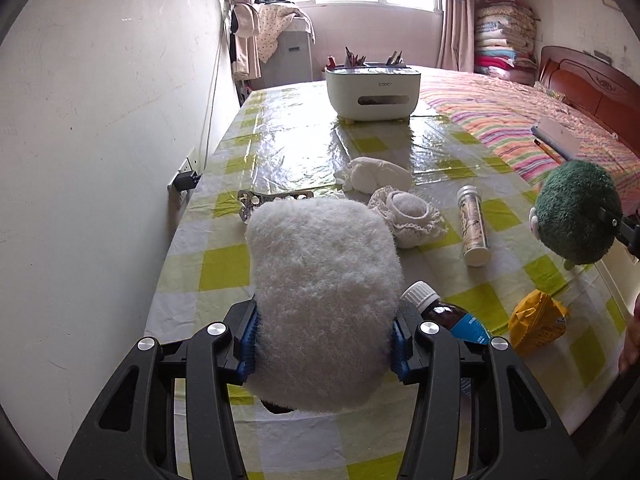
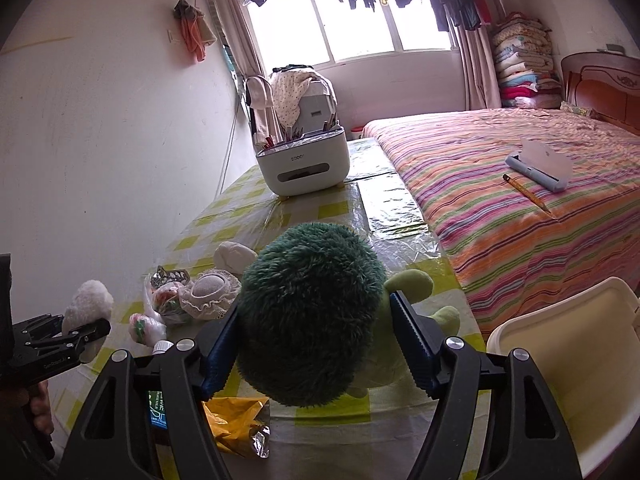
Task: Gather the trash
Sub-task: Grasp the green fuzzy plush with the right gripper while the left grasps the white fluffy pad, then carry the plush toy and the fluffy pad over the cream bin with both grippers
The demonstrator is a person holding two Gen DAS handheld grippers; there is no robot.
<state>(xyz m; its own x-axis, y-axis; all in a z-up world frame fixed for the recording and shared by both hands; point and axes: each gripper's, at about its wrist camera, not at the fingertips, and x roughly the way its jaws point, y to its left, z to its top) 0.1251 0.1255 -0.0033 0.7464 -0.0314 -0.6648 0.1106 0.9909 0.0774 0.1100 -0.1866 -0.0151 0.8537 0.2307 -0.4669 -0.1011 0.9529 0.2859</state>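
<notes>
Over the checked table, both my grippers hold toys.
Left gripper: clamped on white fluffy toy, lifted.
Right gripper: clamped on green plush toy.
Trash: yellow wrapper on table, near right; brown bottle beside it.

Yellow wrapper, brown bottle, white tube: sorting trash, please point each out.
yellow wrapper (image 1: 538, 322), left wrist view, crumpled middle
brown bottle (image 1: 448, 314), left wrist view, shoulder under white cap
white tube (image 1: 473, 226), left wrist view, printed side
</notes>
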